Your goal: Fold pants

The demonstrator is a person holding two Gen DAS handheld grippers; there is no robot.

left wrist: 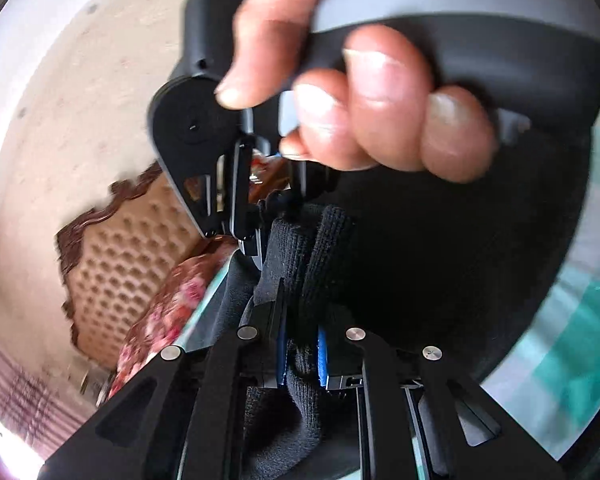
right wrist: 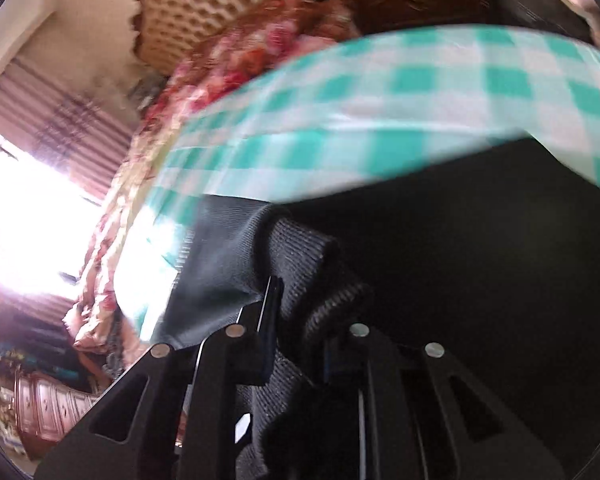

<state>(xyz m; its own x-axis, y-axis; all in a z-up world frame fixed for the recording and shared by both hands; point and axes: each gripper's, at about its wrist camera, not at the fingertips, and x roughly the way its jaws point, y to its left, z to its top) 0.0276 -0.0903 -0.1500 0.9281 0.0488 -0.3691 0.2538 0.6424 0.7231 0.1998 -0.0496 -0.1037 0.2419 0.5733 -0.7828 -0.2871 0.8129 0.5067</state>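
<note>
Black knit pants (left wrist: 440,248) spread dark over the green-and-white checked sheet (left wrist: 580,340). In the left wrist view my left gripper (left wrist: 302,320) is shut on a bunched ribbed edge of the pants, pinched between its blue pads. Just ahead, a person's hand (left wrist: 360,92) holds the other gripper's handle, and its fingers (left wrist: 244,220) reach down to the same bunch of fabric. In the right wrist view my right gripper (right wrist: 300,320) is shut on a ribbed fold of the pants (right wrist: 316,276), the rest of the pants (right wrist: 480,260) lying dark to the right.
A tufted beige headboard (left wrist: 128,264) with a dark carved frame stands behind a floral bedcover (left wrist: 168,312). The checked sheet (right wrist: 340,112) crosses the right wrist view. A bright window (right wrist: 32,216) and a wooden dresser (right wrist: 48,408) are at the left.
</note>
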